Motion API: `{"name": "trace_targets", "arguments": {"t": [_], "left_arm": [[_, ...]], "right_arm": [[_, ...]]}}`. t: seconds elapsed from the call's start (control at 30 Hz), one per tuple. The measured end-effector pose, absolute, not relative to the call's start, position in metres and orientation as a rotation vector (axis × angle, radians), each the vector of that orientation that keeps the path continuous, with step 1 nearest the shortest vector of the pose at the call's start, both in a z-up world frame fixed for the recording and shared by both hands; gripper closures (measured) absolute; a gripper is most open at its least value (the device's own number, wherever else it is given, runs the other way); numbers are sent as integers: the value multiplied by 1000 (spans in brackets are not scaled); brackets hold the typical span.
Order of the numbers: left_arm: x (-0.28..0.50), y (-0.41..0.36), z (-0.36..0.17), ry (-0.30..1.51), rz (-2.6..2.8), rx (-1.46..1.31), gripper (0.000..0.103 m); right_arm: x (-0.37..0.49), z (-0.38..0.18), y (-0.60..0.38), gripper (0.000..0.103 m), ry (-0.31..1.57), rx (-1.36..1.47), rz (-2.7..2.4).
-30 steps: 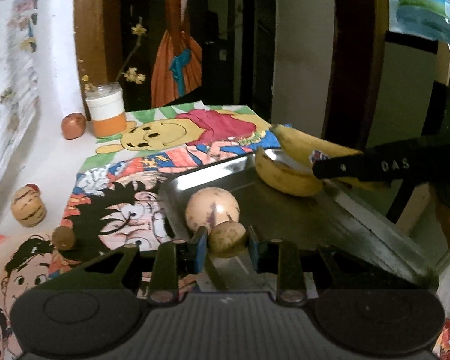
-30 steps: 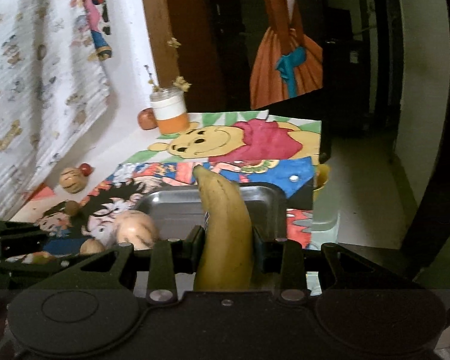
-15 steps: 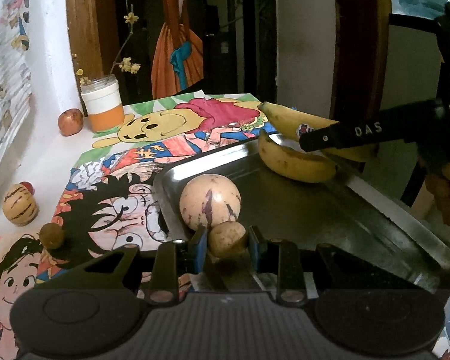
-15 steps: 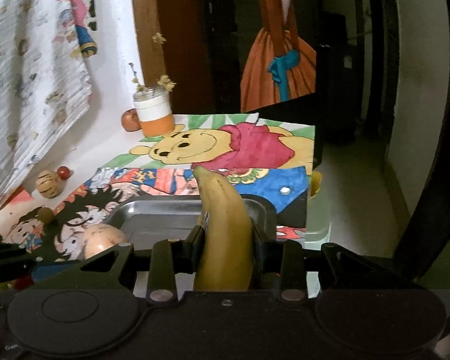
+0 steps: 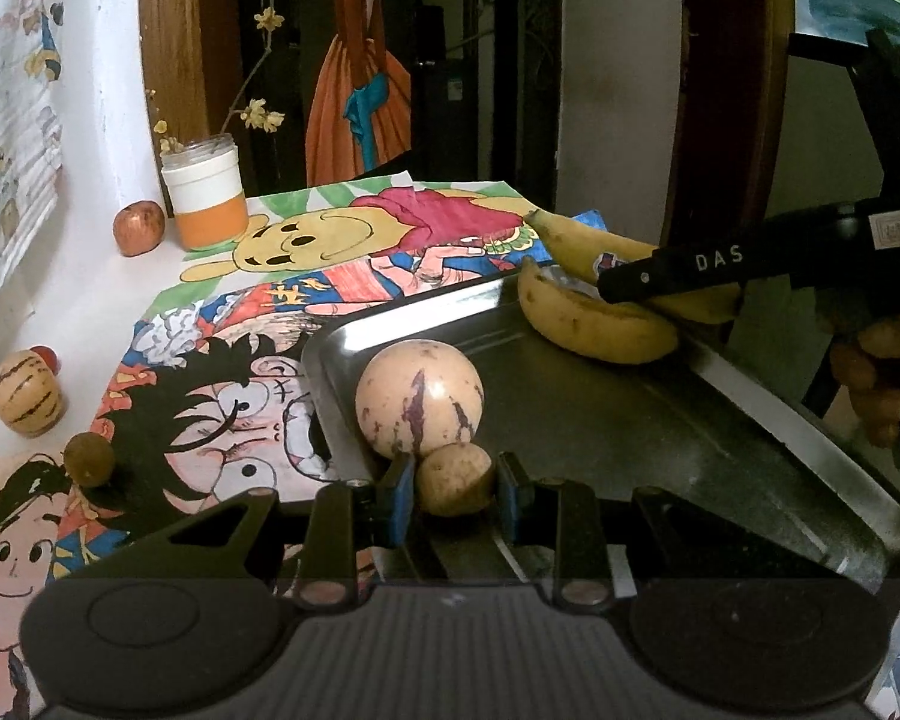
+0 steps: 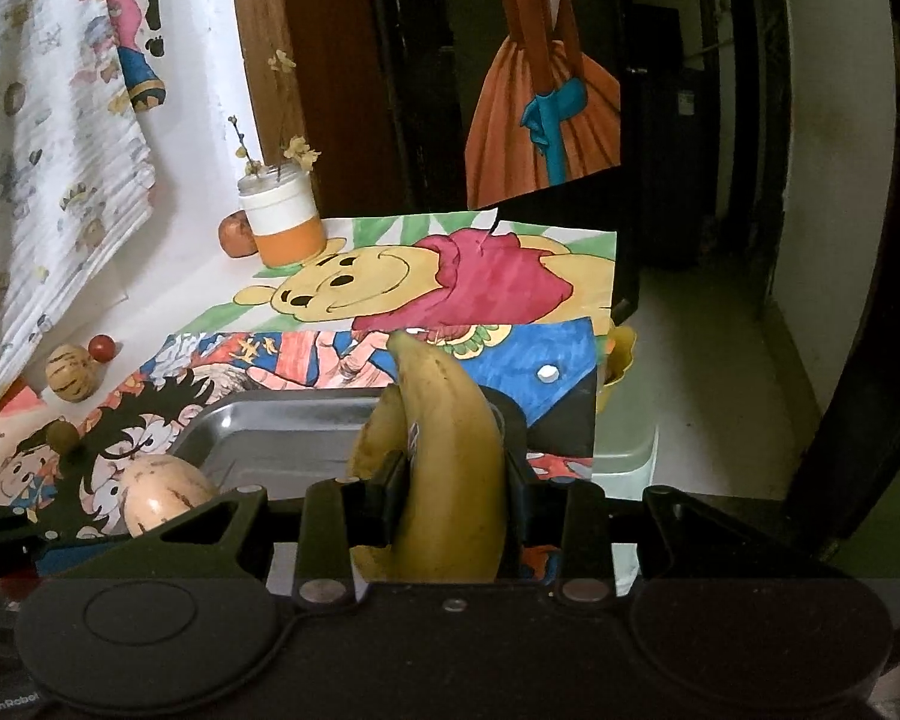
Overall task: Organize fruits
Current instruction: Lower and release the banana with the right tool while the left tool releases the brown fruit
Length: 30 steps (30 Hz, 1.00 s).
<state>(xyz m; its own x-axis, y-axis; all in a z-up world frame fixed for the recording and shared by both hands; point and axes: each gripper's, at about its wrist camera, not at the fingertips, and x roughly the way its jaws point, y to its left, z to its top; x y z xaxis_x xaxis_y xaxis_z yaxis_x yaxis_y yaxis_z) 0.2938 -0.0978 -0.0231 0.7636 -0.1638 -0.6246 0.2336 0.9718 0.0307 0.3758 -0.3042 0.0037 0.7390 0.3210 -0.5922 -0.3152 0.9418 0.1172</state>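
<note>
A: What does the left wrist view show?

B: At the bottom middle, the left tongs (image 5: 455, 489) are pinching a small round brown fruit (image 5: 455, 478) between the blue pads. This fruit is over the near edge of the shiny rectangular metal tray (image 5: 750, 420) and seems to touch a big round cream fruit with purple stripes (image 5: 420, 397), which lies in the tray just behind it. At the right of the frame, the right tongs (image 5: 648, 291) come in and hold a yellow banana (image 5: 576, 243) above the far corner of the tray. A second spotted yellow banana (image 5: 594, 327) lies in the tray right under it.

A: And outside the tray?

B: On the colourful cartoon drawings (image 5: 306, 252) covering the desk, a little brown round fruit (image 5: 89, 459) sits at the lower left. A small striped melon-like fruit (image 5: 29, 393) is at the left edge, and a red apple (image 5: 139, 228) stands beside a white and orange jar (image 5: 205, 195) in the upper left.

A: The right wrist view?

B: In the lower middle, the right tongs (image 6: 450, 501) are pressed on the banana (image 6: 450, 462), which points away from the camera over the tray (image 6: 282, 438). The second banana (image 6: 378, 438) is just left of it. The cream fruit (image 6: 165, 495) shows at the lower left.
</note>
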Motion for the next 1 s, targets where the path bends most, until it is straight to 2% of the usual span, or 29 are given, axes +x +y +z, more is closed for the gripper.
{"name": "trace_targets", "arguments": {"t": [0.37, 0.47, 0.6, 0.87, 1.0], "left_arm": [[294, -99, -23, 676, -216, 96, 70], [293, -98, -22, 679, -221, 88, 67], [288, -100, -19, 668, -239, 87, 49], [273, -100, -7, 631, -213, 94, 39], [260, -94, 5, 607, -180, 65, 29]], "right_arm": [[371, 2, -307, 61, 637, 21, 366], [368, 4, -309, 60, 631, 29, 366], [362, 10, -311, 53, 618, 31, 375], [341, 27, -313, 40, 581, 19, 383], [327, 37, -314, 34, 561, 26, 391]]}}
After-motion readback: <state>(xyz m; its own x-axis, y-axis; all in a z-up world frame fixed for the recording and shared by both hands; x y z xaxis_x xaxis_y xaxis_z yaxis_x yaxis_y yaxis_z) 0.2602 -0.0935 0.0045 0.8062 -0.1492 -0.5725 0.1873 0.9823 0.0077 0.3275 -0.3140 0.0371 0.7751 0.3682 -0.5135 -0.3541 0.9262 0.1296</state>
